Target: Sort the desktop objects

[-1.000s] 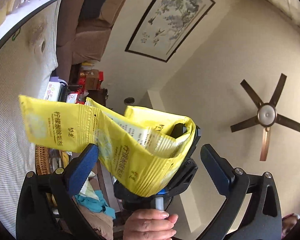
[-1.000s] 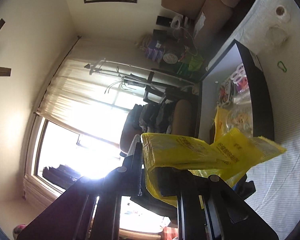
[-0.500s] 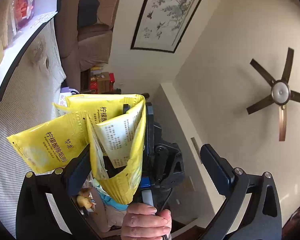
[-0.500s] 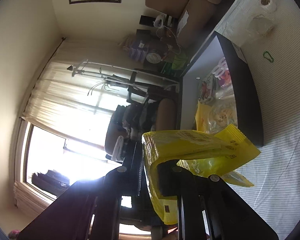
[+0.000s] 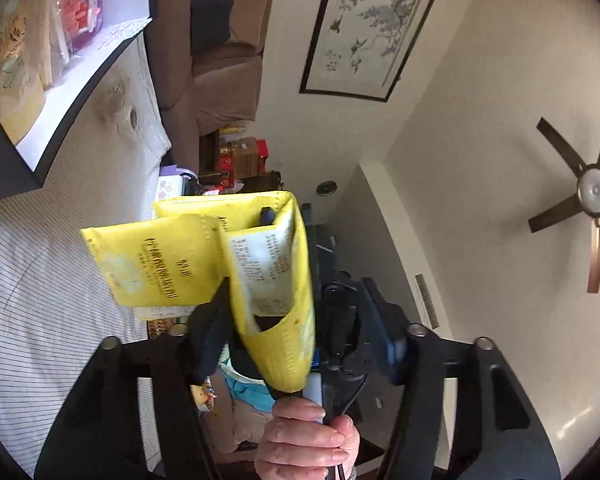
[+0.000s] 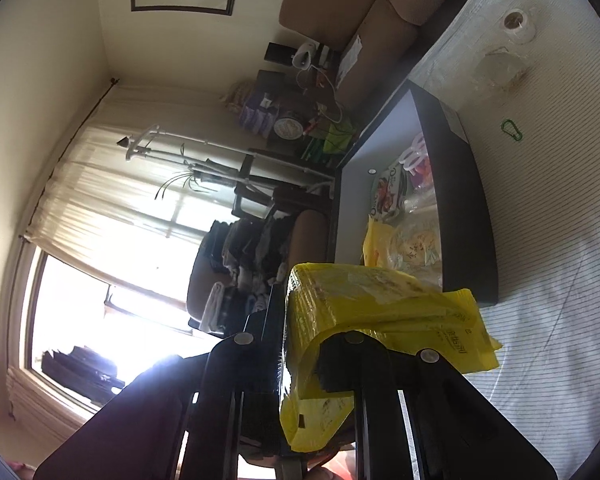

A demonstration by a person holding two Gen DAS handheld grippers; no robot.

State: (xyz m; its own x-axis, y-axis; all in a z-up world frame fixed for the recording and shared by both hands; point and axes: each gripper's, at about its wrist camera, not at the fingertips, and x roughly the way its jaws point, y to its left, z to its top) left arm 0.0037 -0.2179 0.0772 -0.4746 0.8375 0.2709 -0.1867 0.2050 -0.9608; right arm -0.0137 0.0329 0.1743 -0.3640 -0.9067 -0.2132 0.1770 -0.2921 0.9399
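A folded strip of yellow sachets point(image 5: 268, 268) hangs in the air above the striped tablecloth point(image 5: 52, 280). My right gripper point(image 6: 300, 344) is shut on the yellow strip point(image 6: 364, 300), which drapes over its fingers. In the left wrist view the right gripper point(image 5: 336, 312) and the hand holding it sit right in front. My left gripper point(image 5: 304, 332) is open, its fingers either side of the strip and not pressing it. The black box point(image 6: 452, 184) with snack packets lies beyond the strip.
A green carabiner point(image 6: 512, 130), a tape roll point(image 6: 518, 24) and a clear bag point(image 6: 500, 68) lie on the cloth past the box. The box point(image 5: 84, 76) shows at upper left in the left wrist view. A sofa stands behind the table.
The strip has swung from lying flat to hanging folded and upright. My left gripper's fingers have narrowed around it. Both views have rolled a little toward the table.
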